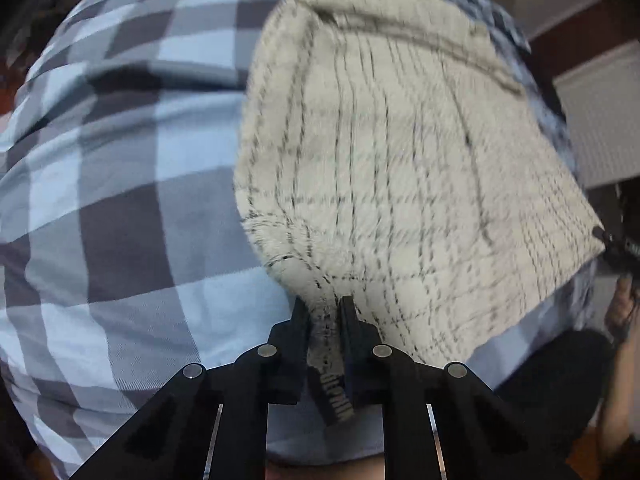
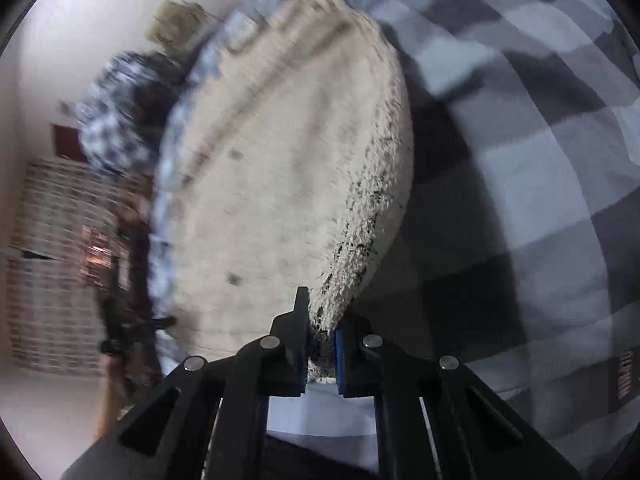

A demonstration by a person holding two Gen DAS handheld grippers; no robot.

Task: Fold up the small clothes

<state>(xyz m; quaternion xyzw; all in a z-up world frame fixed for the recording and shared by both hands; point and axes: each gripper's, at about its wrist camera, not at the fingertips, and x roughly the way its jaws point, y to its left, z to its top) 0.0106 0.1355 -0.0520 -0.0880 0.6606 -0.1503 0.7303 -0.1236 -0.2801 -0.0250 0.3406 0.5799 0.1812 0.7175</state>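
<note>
Both grippers were clamped on the cream checked garment [image 1: 400, 152], which hung over the blue-grey checked bedspread [image 1: 120, 200]. Left gripper [image 1: 326, 320] had its jaws pinched narrow on one bunched corner, a dark label strip sticking out below the pads. Right gripper [image 2: 320, 340] was likewise closed on the fuzzy, dark-flecked edge [image 2: 360, 240] of the same cloth. Free room: left view showed a wide stretch of bare bedspread to the garment's left; right view showed bare bedspread [image 2: 540, 180] to its right, with the cloth's shadow on it. Only the left view showed the grid pattern flat-on, plus the other gripper [image 1: 620, 248] at the far corner. Only the right view showed a blurred bundle of patterned fabric [image 2: 120, 112] beyond the garment, against a white wall [image 2: 80, 40].
</note>
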